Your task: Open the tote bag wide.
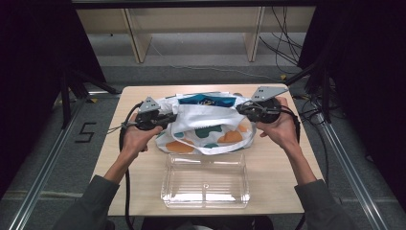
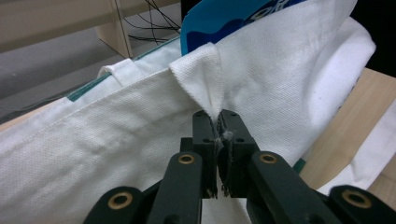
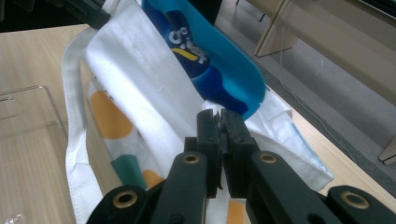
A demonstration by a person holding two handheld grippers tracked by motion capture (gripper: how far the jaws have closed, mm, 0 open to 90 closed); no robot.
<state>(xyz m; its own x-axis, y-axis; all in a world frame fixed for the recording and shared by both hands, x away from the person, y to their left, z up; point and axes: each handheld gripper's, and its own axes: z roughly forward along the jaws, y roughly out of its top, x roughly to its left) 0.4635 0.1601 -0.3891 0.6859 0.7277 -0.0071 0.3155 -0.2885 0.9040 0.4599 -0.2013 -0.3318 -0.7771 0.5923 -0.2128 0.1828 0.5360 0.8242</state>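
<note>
White canvas tote bag with orange and teal patches [image 1: 206,129] lies mid-table behind clear plastic tray [image 1: 206,179]; left gripper [image 1: 165,120] and right gripper [image 1: 245,109] each clenched on its rim; blue packet [image 1: 208,99] inside; keep tension even, spreading mouth.

A cloth bag [image 1: 206,129] lies on the far half of the tabletop [image 1: 277,172], with a packet [image 1: 208,100] sticking out of its far, open edge. Just in front of the bag, on the near half, sits a clear tray [image 1: 206,181]. The left claw [image 1: 168,120] meets the bag's left end and the right claw [image 1: 241,108] its right end, each pinching the cloth rim.
</note>
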